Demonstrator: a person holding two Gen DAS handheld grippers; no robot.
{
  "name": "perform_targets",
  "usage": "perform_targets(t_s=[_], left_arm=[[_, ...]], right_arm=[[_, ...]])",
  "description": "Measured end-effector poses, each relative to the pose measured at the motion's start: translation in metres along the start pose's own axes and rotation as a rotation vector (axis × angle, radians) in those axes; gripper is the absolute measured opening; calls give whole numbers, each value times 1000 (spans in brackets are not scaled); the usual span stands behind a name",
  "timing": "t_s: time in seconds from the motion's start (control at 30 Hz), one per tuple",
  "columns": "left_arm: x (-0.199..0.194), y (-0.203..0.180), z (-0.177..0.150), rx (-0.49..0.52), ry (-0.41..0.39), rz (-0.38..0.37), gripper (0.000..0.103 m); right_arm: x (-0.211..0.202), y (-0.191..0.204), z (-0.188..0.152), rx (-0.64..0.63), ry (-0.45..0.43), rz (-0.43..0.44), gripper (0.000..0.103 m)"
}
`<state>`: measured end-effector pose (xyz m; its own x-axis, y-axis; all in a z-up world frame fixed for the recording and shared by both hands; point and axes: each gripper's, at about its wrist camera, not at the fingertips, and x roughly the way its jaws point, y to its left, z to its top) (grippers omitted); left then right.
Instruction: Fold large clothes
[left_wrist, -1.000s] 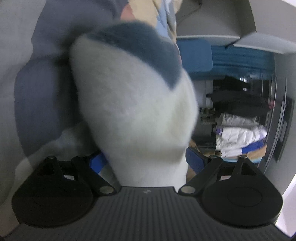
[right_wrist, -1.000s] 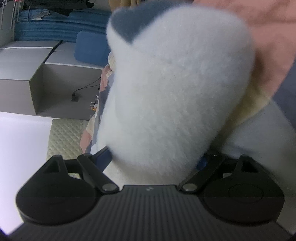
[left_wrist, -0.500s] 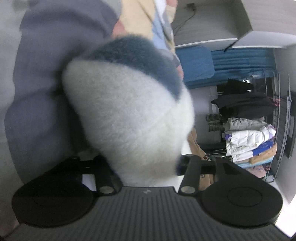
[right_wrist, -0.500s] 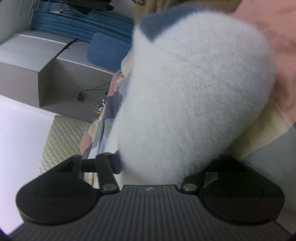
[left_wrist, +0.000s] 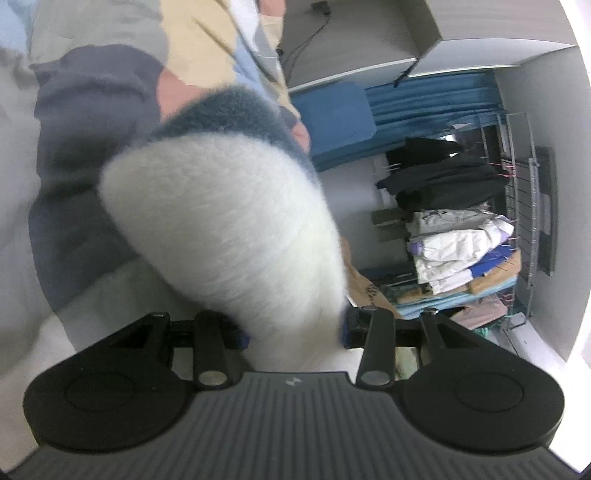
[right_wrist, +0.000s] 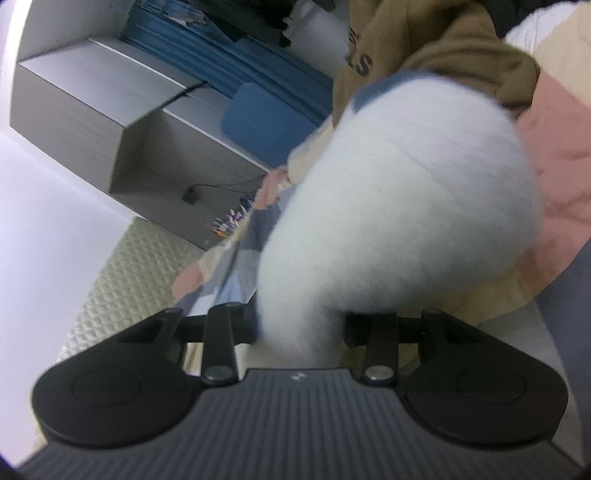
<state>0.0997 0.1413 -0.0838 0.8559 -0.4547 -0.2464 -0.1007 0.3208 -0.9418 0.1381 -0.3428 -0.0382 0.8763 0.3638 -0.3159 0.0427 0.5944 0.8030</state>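
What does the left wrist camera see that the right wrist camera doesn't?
Only the left wrist view shows a wire rack with stacked white and dark clothes.

Only the right wrist view shows a brown lettered garment and a quilted beige mat.

Both show a fluffy white garment with a blue-grey patch bunched between a gripper's jaws, left gripper, right gripper; each has just been closing on it. Both also show the patchwork cover, the grey cabinet and a blue cushion.

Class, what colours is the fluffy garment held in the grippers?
White with a blue-grey band, clearest in the left wrist view: fluffy garment.
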Motion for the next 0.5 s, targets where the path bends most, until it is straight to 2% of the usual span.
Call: perform_targets(t_s=[0.17,0.2,0.23,0.27,0.3,0.37,0.5], left_arm=[[-33,-37,-9,21,-16,-59,47],[-38,-49,-11,38,-27,-75,47],[-45,-60,-15,55,-37,-93,35],[-50,-73,-17,85,-52,-128,27],[-57,-85,-19,109,-62,-154,24],[-65,-105,-24,130,-75,-153,24],[-77,-113,-36,170,-52,-96,25]], right_arm=[[-42,16,22,-25,-46,51,39],[-49,19,28,-31,-60,65,33],[-61,23,36,-44,-86,87,18],[-73,29,44,-64,-129,121,13],[-79,38,54,-76,-162,144,13],[-97,47,73,-78,-190,148,13],[-110,44,85,-90,-155,87,15]])
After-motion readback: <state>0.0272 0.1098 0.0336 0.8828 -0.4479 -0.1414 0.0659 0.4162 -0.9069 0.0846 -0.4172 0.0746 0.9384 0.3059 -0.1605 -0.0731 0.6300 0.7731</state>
